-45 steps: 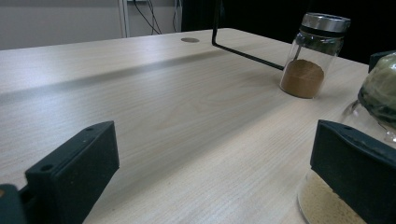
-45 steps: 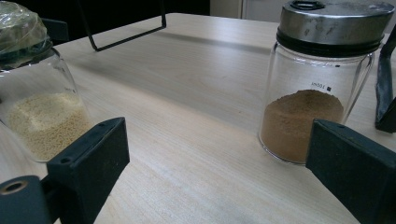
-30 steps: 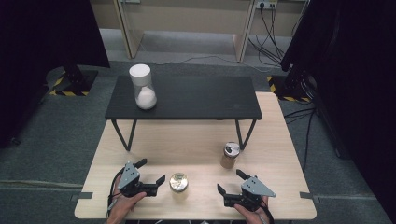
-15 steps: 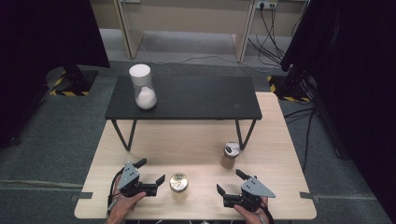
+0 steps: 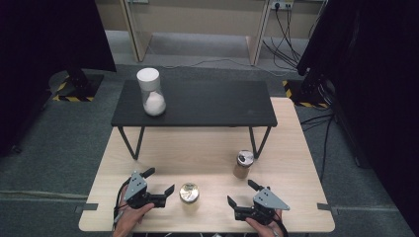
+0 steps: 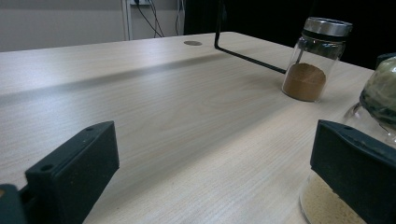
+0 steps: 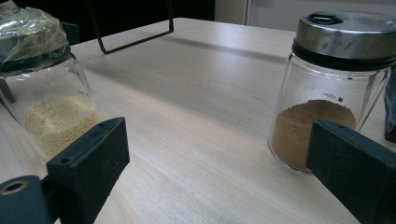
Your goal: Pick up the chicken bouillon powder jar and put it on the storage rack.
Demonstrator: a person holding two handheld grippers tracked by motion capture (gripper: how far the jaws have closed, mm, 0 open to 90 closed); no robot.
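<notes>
left hand-held gripper point(image 5: 159, 181) wide open beside foil-topped jar point(image 5: 189, 193), right hand-held gripper point(image 5: 242, 193) gaping too, spice jar point(image 5: 242, 164) near, both holding zilch

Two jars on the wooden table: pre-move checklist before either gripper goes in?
1. Left gripper open, fingers apart: ok.
2. Right gripper open: ok.
3. Plastic-topped jar upright, free of the left fingers: ok.
4. Brown powder jar upright, metal lid on: ok.
5. Lid screwed tight: cannot tell.
6. Wooden table bare between jars and grippers: ok.
</notes>
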